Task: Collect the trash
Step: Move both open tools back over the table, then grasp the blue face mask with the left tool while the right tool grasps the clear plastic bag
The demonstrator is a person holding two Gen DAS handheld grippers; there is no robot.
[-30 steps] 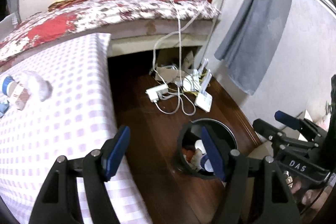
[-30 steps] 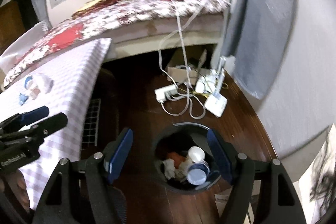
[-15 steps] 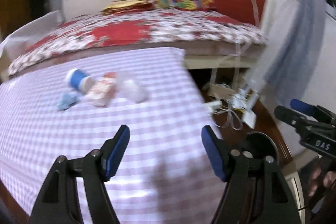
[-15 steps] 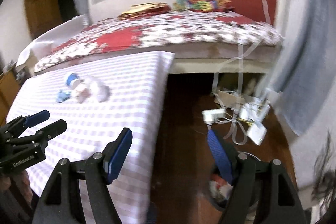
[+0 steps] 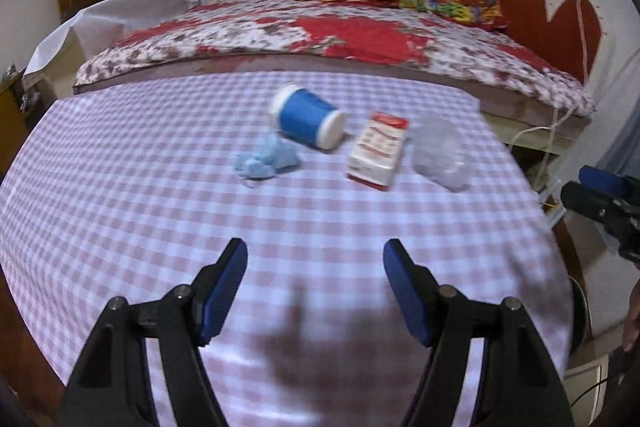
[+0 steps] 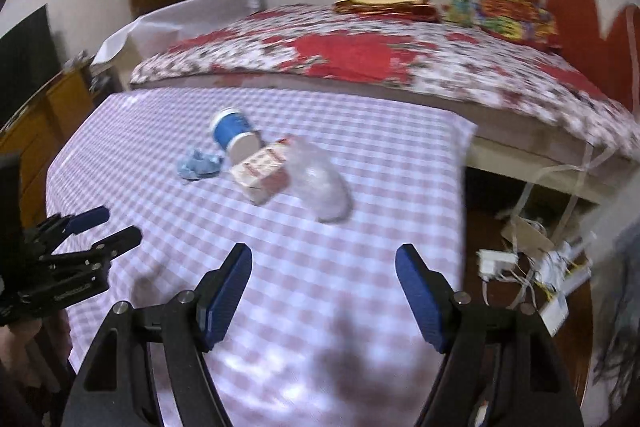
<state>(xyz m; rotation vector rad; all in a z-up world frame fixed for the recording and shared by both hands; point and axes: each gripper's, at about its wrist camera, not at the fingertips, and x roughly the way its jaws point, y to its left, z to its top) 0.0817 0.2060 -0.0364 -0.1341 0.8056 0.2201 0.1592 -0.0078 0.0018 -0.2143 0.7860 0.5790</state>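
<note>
On the pink checked tablecloth [image 5: 160, 211] lie a tipped blue paper cup [image 5: 306, 117], a crumpled blue wad [image 5: 266, 161], a red and white carton [image 5: 378, 151] and a clear crumpled plastic piece [image 5: 438, 151]. My left gripper [image 5: 315, 259] hovers open over the cloth, well short of them, nothing between its fingers. In the right wrist view the same cup [image 6: 234, 133], wad [image 6: 199, 165], carton [image 6: 262, 171] and plastic [image 6: 322, 187] lie ahead of my open, empty right gripper [image 6: 323, 265]. The left gripper [image 6: 106, 225] shows at that view's left edge.
A bed with a red floral cover [image 5: 340, 35] runs behind the table. Right of the table, the wooden floor holds a power strip and tangled cables [image 6: 520, 259]. The dark bin's rim [image 5: 580, 311] peeks out at the table's right edge. A wooden cabinet [image 6: 36, 119] stands left.
Both grippers swung left from over the floor bin to over the checked table; the bin has left the right view and the trash items now lie ahead. Both stayed open.
</note>
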